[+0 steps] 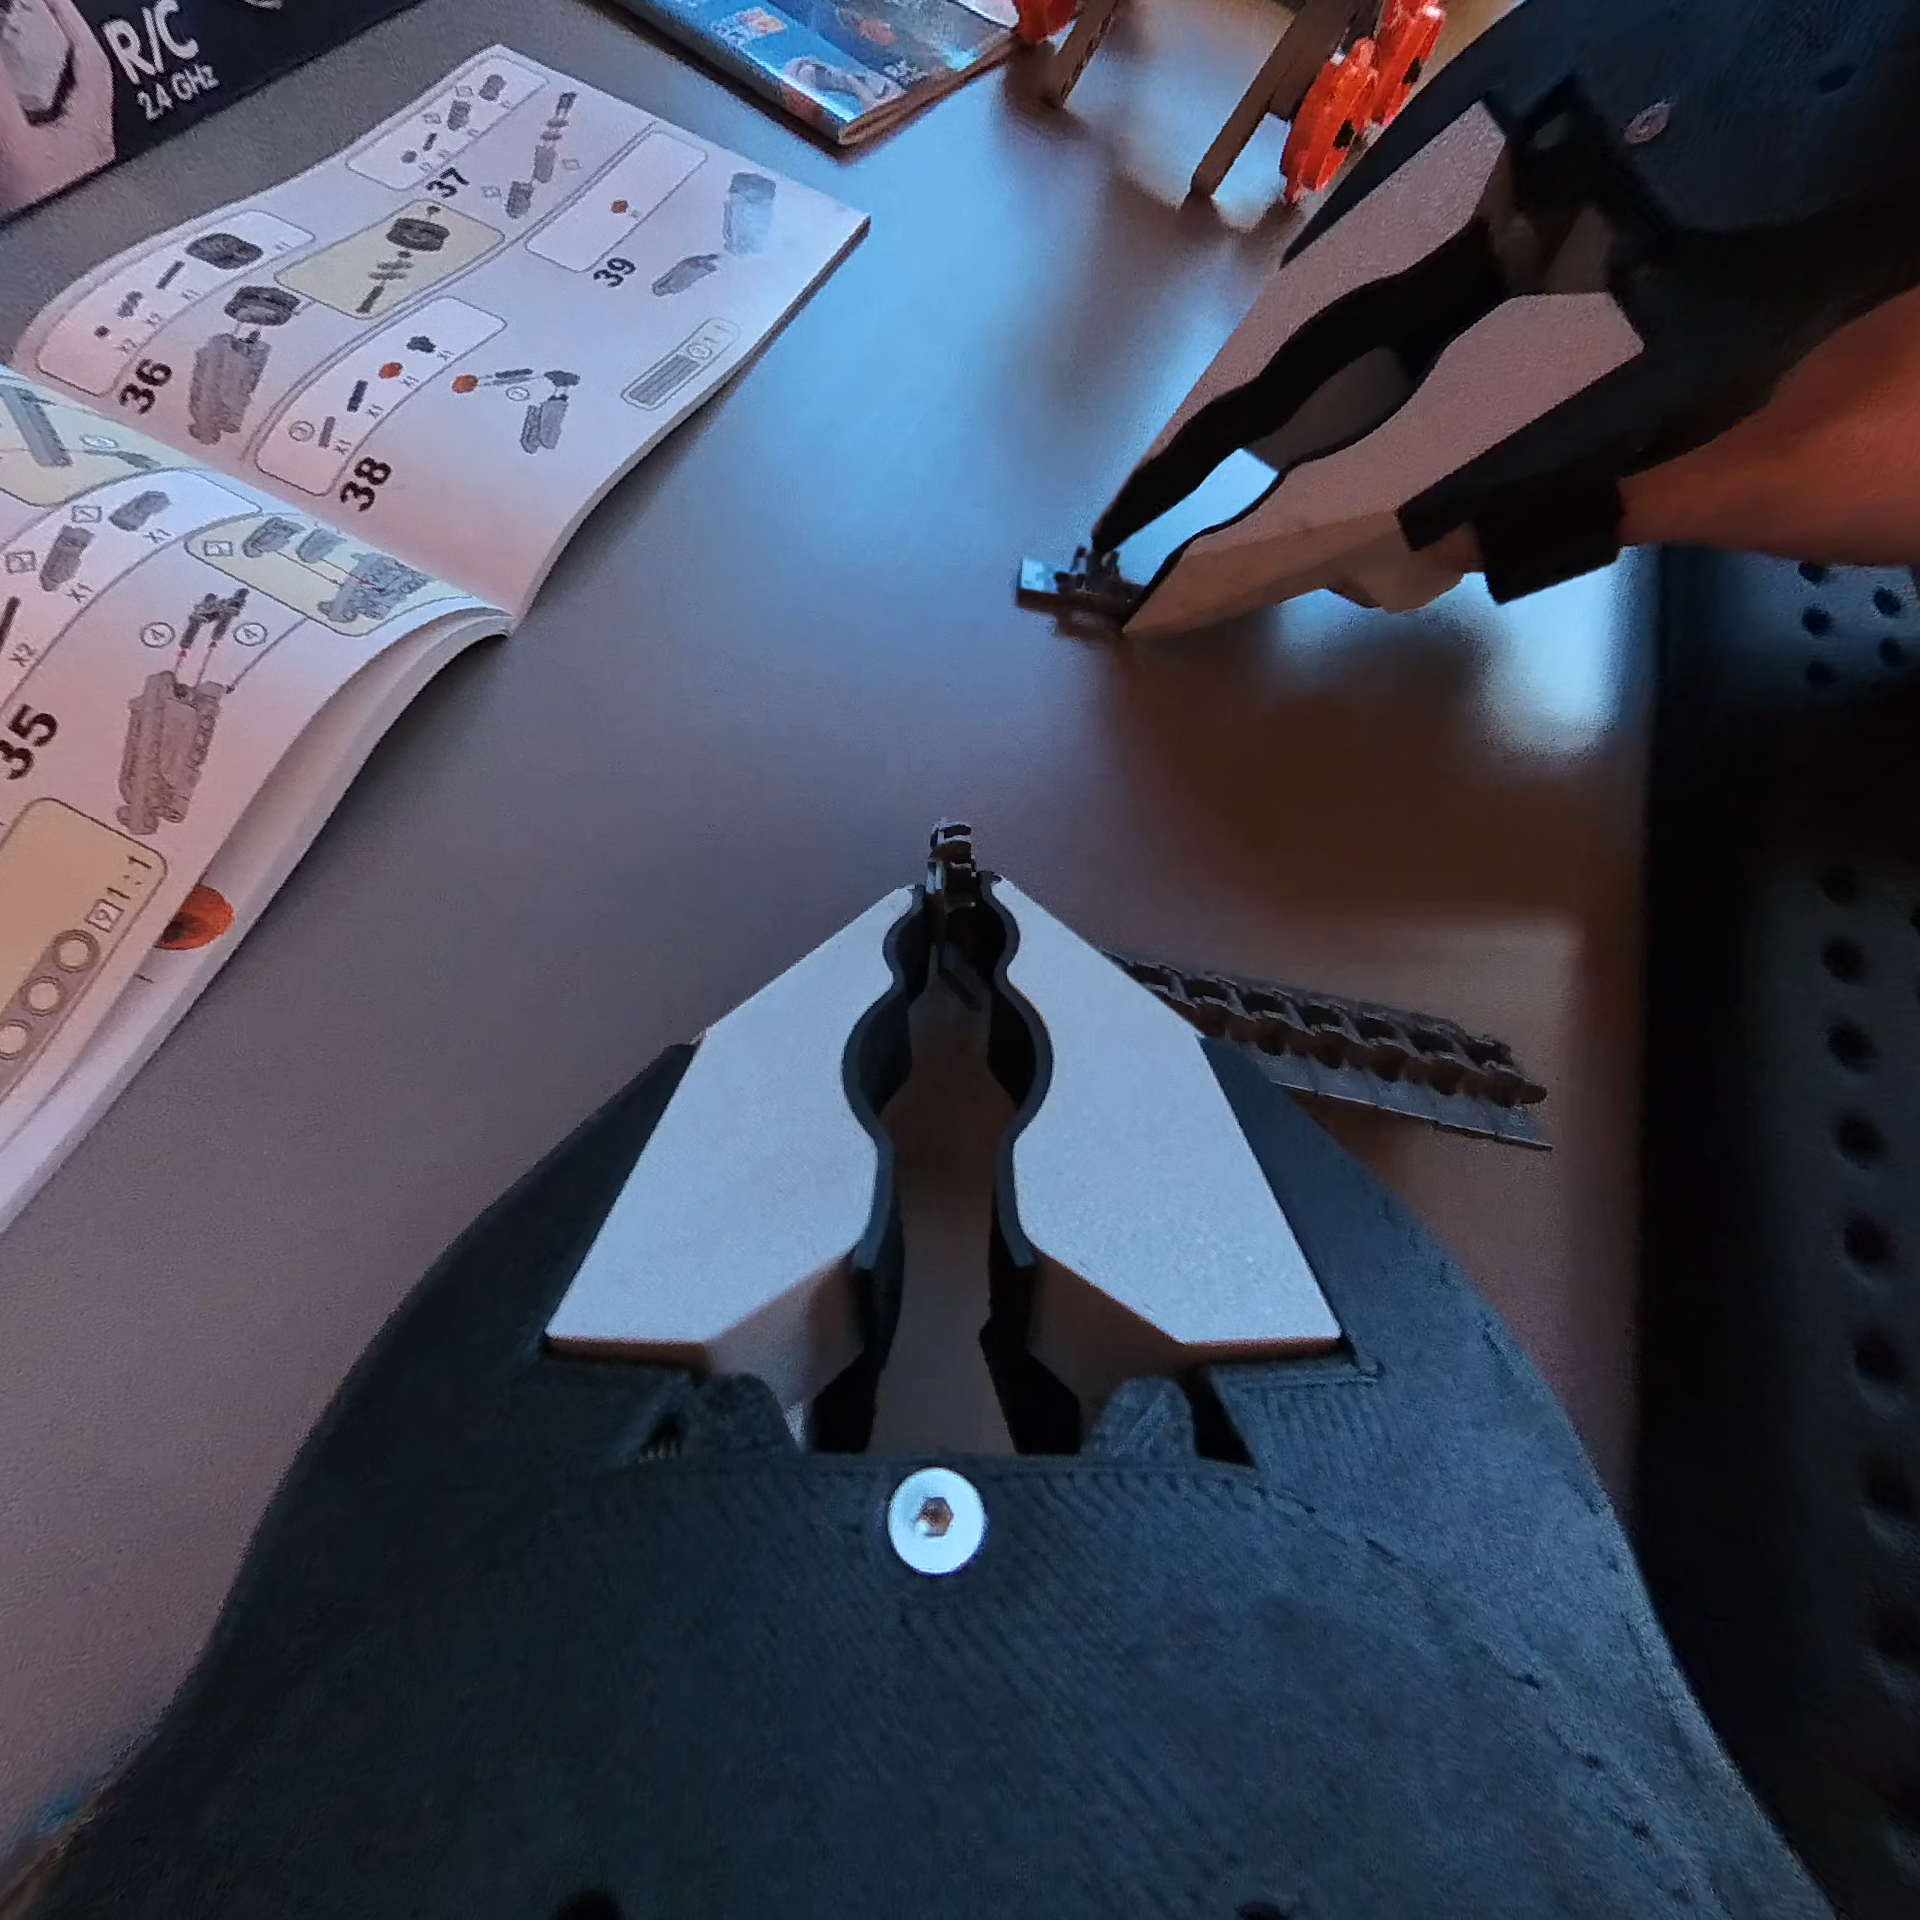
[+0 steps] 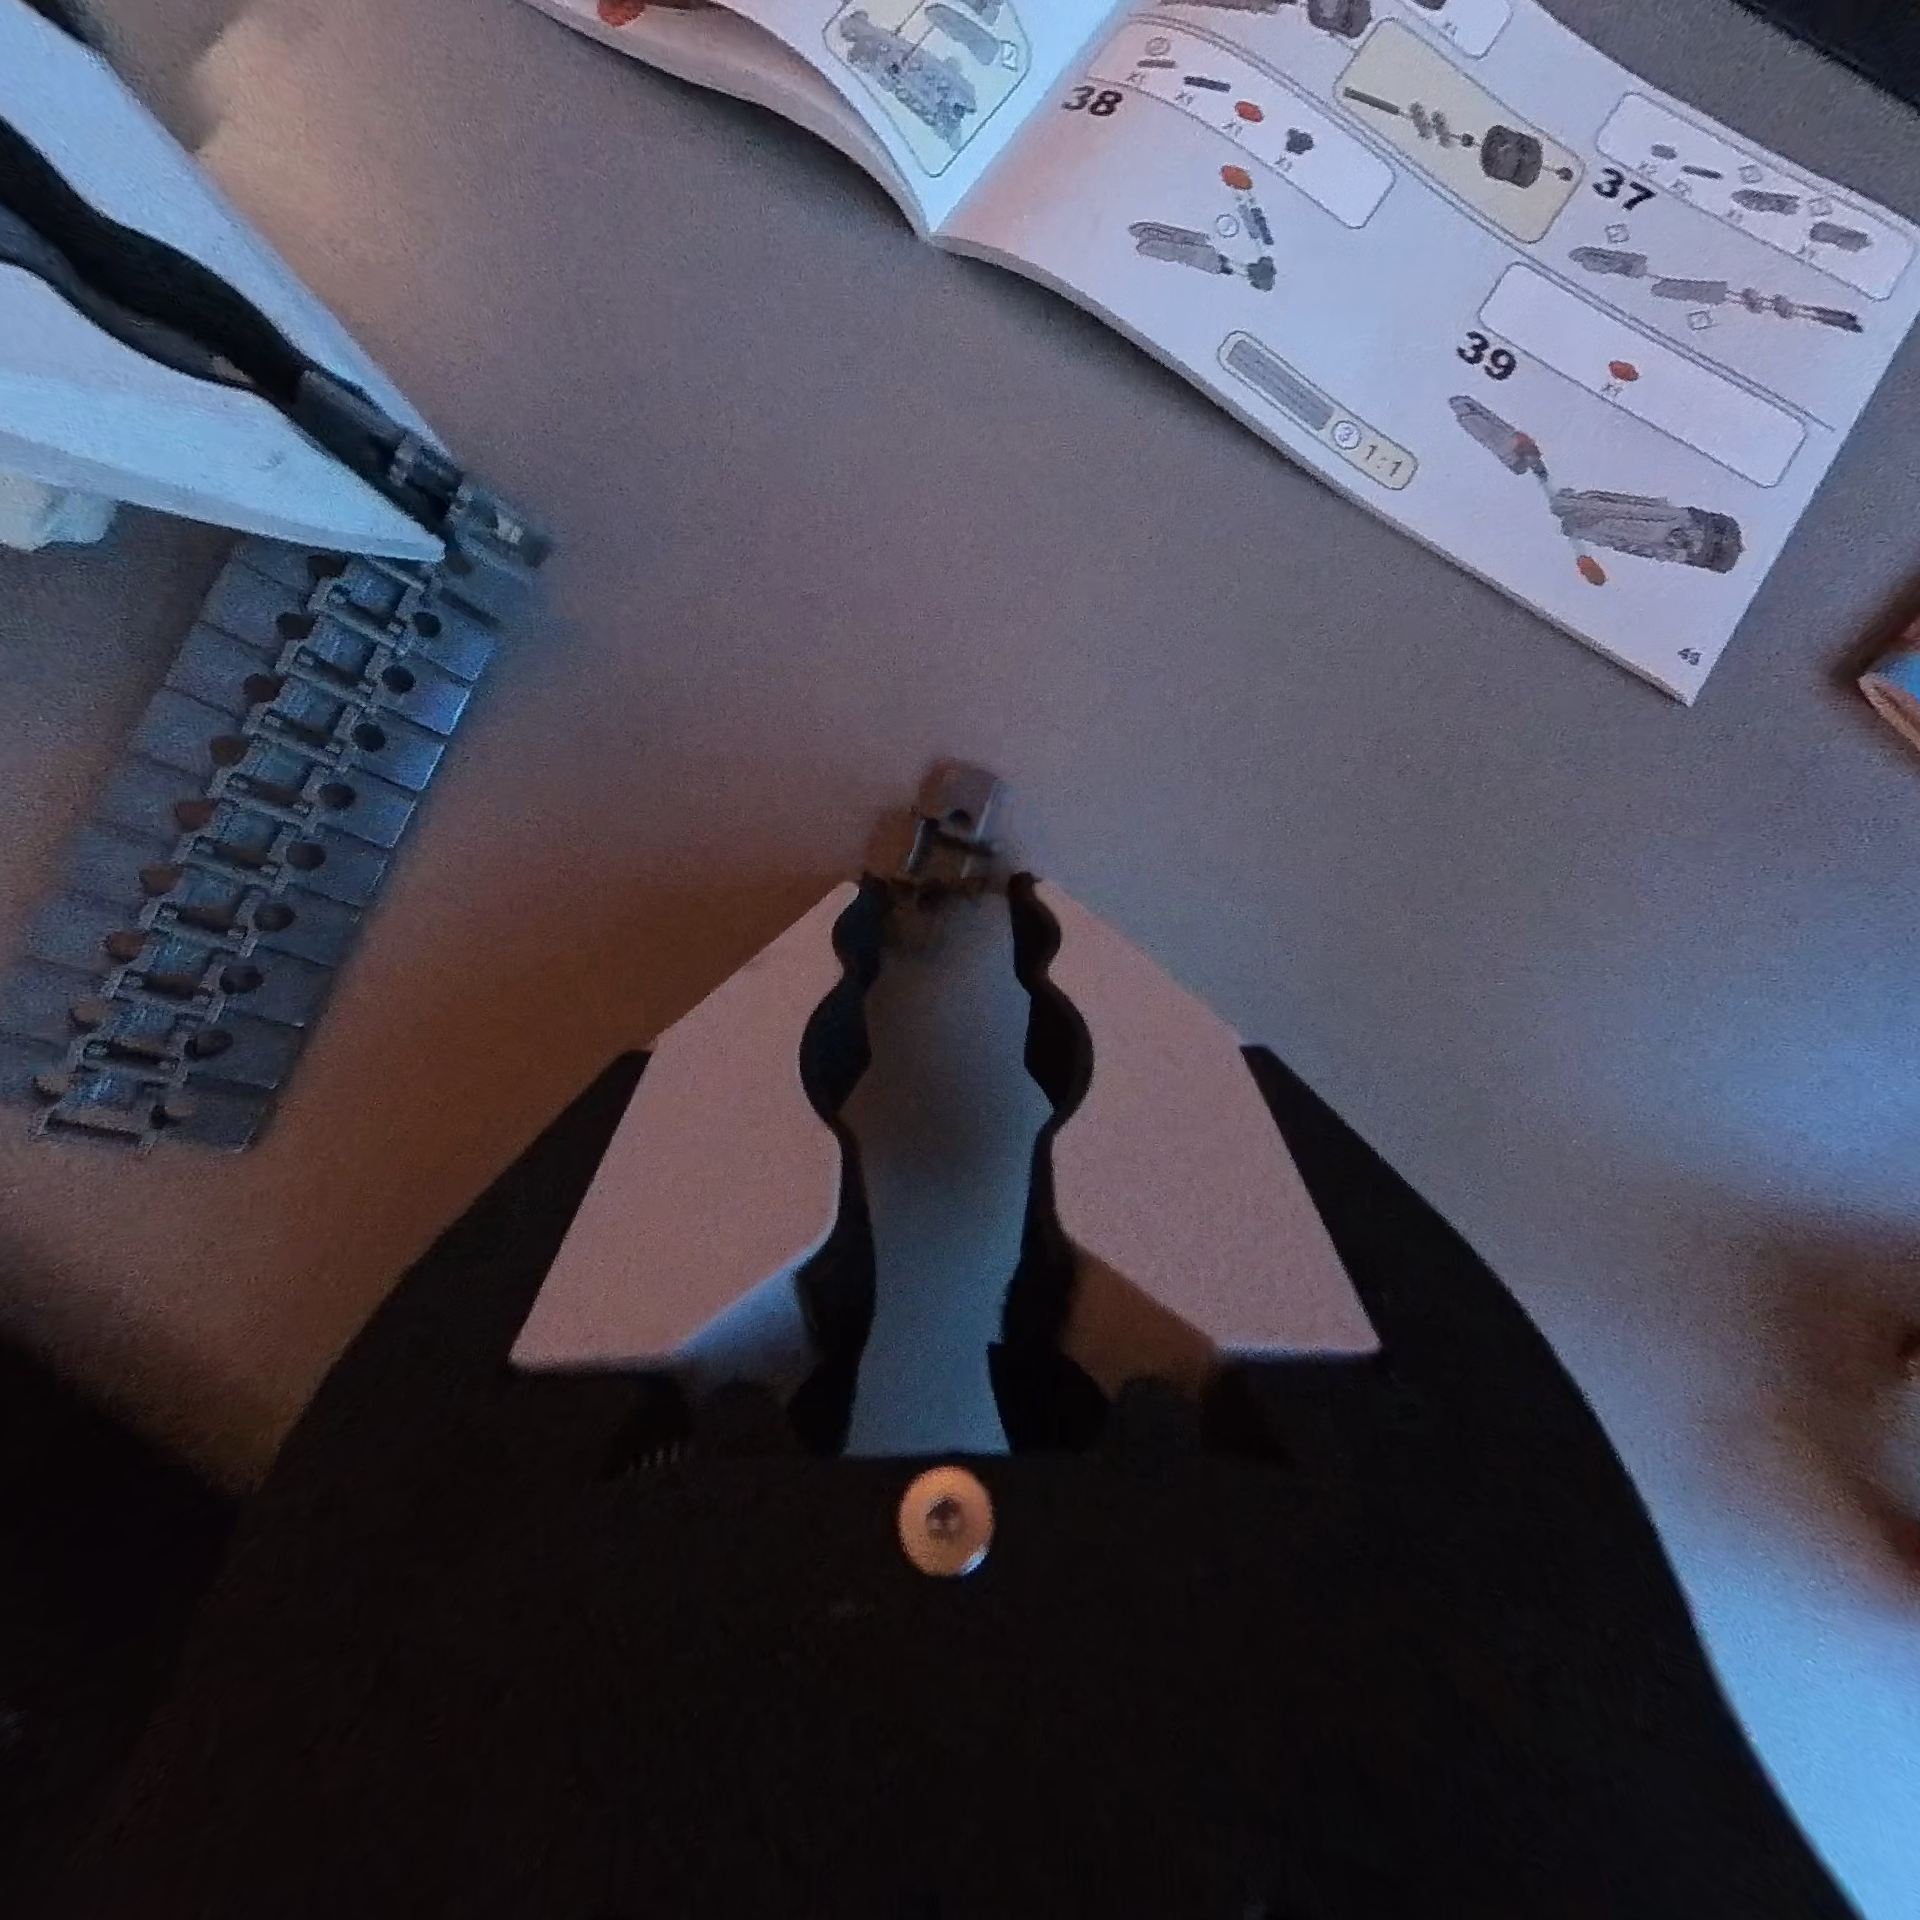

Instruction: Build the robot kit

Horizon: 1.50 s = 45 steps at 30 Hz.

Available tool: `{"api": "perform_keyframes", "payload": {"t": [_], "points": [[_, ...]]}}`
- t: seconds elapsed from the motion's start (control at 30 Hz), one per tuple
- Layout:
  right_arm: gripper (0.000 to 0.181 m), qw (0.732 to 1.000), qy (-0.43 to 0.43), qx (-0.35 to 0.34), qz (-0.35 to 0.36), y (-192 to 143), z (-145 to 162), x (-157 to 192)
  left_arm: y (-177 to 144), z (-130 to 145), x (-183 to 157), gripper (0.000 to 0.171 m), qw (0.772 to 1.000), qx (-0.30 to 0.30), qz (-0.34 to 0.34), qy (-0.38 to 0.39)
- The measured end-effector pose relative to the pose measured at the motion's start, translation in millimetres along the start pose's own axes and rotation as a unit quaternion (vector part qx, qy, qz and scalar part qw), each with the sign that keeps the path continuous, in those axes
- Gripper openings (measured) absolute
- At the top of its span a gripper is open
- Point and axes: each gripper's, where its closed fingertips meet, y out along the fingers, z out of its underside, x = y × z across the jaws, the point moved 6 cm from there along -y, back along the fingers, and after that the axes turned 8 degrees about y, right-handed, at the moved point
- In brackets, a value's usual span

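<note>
My left gripper (image 1: 954,888) is shut on the end link of a grey track chain (image 1: 1351,1039), which trails off to the right on the brown table (image 1: 779,831). In the right wrist view the left gripper (image 2: 447,520) pinches that chain (image 2: 260,831) at its upper end. My right gripper (image 2: 943,883) is closed on a single small grey track link (image 2: 951,821), low at the table surface. In the left wrist view the right gripper (image 1: 1117,582) holds that link (image 1: 1075,592) to the upper right, apart from the chain.
An open instruction booklet (image 1: 416,343) lies on the left; it also shows in the right wrist view (image 2: 1455,312). A dark box (image 1: 104,73), a second booklet (image 1: 831,62) and orange gear parts on wooden legs (image 1: 1351,94) stand at the back. A black perforated board (image 1: 1818,1039) lies at the right edge. My hands' fingertips stand some 11 cm from each other.
</note>
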Motion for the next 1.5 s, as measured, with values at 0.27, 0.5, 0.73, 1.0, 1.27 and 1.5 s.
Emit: {"api": "perform_keyframes", "payload": {"t": [0.27, 0.5, 0.73, 1.0, 1.27, 1.5], "points": [[0.010, 0.997, 0.025, -0.007, -0.072, -2, 5, -3, 1, 0, -2, 0.006, 1.000, 0.003, -0.002, 0.009], [0.009, 0.991, 0.044, -0.009, -0.123, -1, 6, 4, 1, 0, -2, 0.006, 1.000, 0.002, 0.002, 0.005], [0.034, 0.982, 0.015, 0.029, -0.185, -5, 3, 13, 1, 0, -1, 0.006, 1.000, 0.001, 0.006, -0.001], [0.029, 0.908, -0.305, 0.069, -0.277, 2, -10, -5, 1, 1, -1, 0.006, 1.000, -0.001, 0.012, -0.006], [0.023, 0.863, -0.380, 0.060, -0.327, 15, -18, 10, 1, 2, 1, 0.006, 0.999, -0.006, 0.024, -0.021], [0.022, 0.893, -0.325, 0.056, -0.306, 12, -16, 12, 1, 3, 2, 0.006, 0.999, -0.008, 0.028, -0.026]]}}
